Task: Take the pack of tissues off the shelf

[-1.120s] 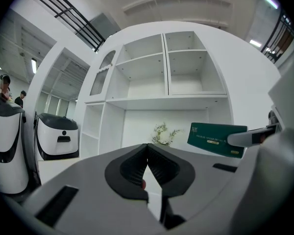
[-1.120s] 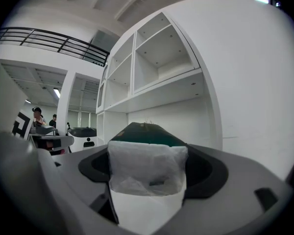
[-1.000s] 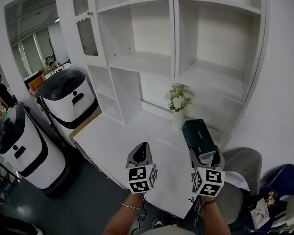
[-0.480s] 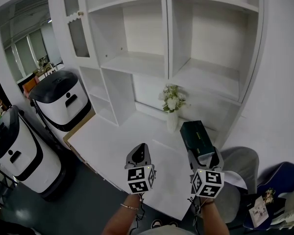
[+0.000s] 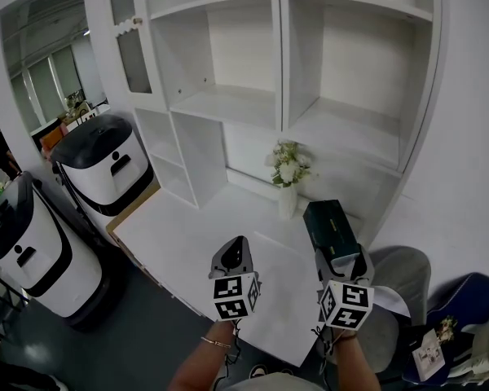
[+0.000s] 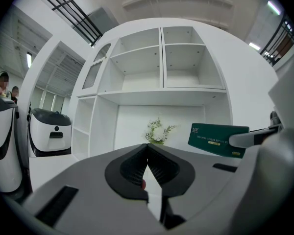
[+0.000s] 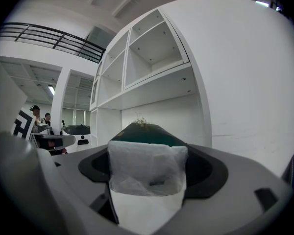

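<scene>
Right gripper view: the right hand-held gripper [image 7: 149, 173] clamps the pack of tissues [image 7: 146, 133] squarely, so carry it level, clear of the flowers [image 5: 290, 165].

A vase of white flowers [image 5: 287, 187] stands ahead of you on the white counter [image 5: 196, 235]. On your left, a nearer white machine [image 5: 33, 247] and a farther white machine [image 5: 107, 165], both black-topped, stand on the dark floor [image 5: 147, 332]. A grey chair [image 5: 403, 279] sits on your right.

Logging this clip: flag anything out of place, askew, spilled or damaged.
Nothing stands out. The dark green rectangular tissue pack sits straight in the right gripper; the white flower vase stands upright on the white counter.
</scene>
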